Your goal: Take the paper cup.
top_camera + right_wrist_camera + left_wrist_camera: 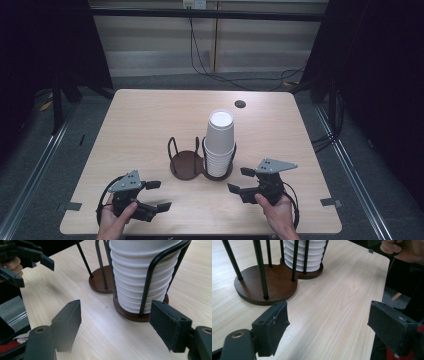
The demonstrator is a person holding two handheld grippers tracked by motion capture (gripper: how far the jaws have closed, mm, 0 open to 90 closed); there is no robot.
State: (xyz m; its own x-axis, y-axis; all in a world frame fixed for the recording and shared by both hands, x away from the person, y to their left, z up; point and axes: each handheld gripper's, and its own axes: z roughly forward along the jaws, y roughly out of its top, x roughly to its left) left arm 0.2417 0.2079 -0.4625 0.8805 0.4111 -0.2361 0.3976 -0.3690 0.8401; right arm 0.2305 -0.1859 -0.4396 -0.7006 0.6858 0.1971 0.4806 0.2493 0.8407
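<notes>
Both claws, the left claw [159,195] and the right claw [240,180], stand apart and empty just short of the cup stack [219,144] in its rack [187,169], so the approach seems in hand, and the next move calls for closing on the stack.

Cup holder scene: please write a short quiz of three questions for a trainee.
1. True or false: the stack of white paper cups stands upside down in the right bay of the wire cup holder.
2. How many bays does the holder have?
3. The left gripper and the right gripper are: A) open and empty, B) shut on a cup.

Key: 1 true; 2 two; 3 A.
</notes>
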